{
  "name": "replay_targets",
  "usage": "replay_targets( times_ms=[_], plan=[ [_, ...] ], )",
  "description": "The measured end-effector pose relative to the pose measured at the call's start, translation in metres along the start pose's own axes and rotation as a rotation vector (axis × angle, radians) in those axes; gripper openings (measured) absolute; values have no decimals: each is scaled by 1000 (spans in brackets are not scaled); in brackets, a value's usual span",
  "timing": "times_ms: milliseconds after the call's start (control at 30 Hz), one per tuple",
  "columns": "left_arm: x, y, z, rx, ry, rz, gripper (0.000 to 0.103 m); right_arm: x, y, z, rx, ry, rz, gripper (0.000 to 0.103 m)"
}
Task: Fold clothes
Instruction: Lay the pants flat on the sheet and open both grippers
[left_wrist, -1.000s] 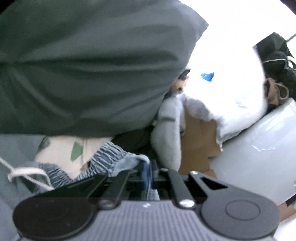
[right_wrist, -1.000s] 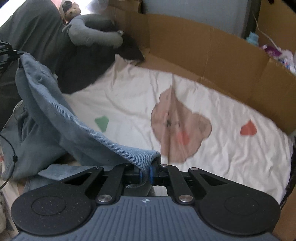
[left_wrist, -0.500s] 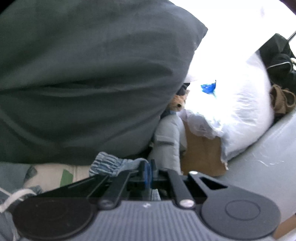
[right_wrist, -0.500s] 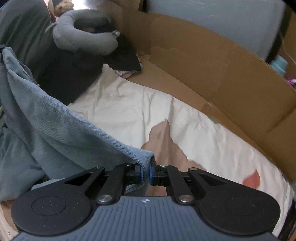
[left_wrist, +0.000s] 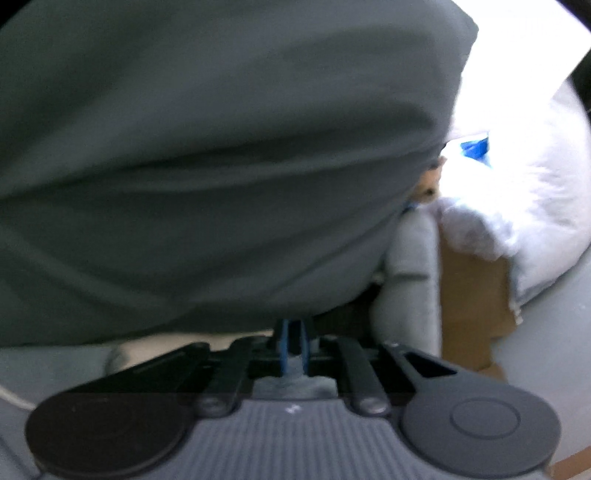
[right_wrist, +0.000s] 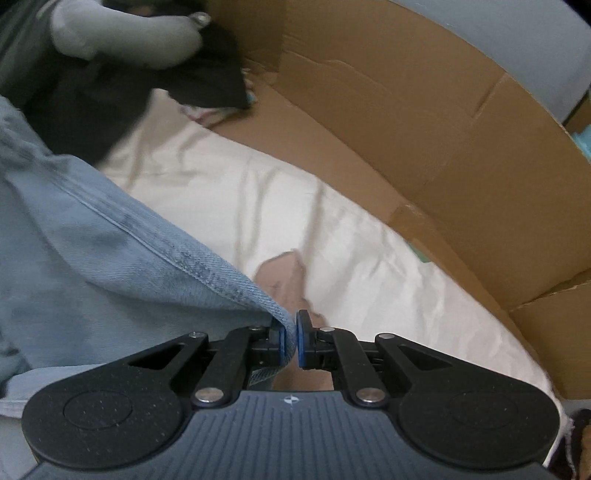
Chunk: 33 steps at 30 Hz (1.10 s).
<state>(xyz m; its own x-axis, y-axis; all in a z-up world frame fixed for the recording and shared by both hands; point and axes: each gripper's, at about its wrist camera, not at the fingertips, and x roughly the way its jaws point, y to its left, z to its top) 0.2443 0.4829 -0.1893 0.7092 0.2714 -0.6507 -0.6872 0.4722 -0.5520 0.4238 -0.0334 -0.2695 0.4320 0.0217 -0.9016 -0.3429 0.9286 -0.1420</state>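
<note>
on the cream sheet (right_wrist: 229, 199), inside a cardboard wall (right_wrist: 424, 122):

- jeans (right_wrist: 85, 258): light blue denim, draped from the left down to the right gripper (right_wrist: 291, 341); seam and hem run diagonally toward the jaws; the rest lies bunched at left over the sheet.
- right gripper: blue pads nearly together, pinching a corner of the jeans hem; angled steeply down at the sheet.
- sheet: wrinkled, printed with a brown patch just ahead of the right gripper's tips.
- neck pillow (right_wrist: 125, 33): grey, at the far left corner, resting on dark cloth (right_wrist: 207, 81).
- left gripper (left_wrist: 293, 347): blurred; jaws have just been opening slightly, blue pads standing a little apart with a bit of pale blue fabric between them; whether the pads press on it cannot be told.
- dark grey-green pillow (left_wrist: 207, 147): fills most of the left view, right above the left gripper's tips.
- neck pillow again (left_wrist: 410, 280), right of the dark pillow, beside cardboard (left_wrist: 472, 295).
- white plastic bag (left_wrist: 524, 192): bulging, upper right, with a blue mark.
</note>
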Motion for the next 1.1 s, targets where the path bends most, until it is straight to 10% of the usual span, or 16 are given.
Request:
replay_targets(
  times_ms=[200,400,833,1100],
  plan=[
    [-19,51,-26,22,78,85,34,14,-17,15,75,43,-12,9],
    [-47,94,-60,69,180,151,44,-22,-10,-1,80,-35,10,49],
    [-95,110,-112,232,364,191,49,-80,25,-90,127,-63,150,49],
    [-112,114,-144,335,462,216,75,-96,50,-138,127,-52,199,50]
  ],
)
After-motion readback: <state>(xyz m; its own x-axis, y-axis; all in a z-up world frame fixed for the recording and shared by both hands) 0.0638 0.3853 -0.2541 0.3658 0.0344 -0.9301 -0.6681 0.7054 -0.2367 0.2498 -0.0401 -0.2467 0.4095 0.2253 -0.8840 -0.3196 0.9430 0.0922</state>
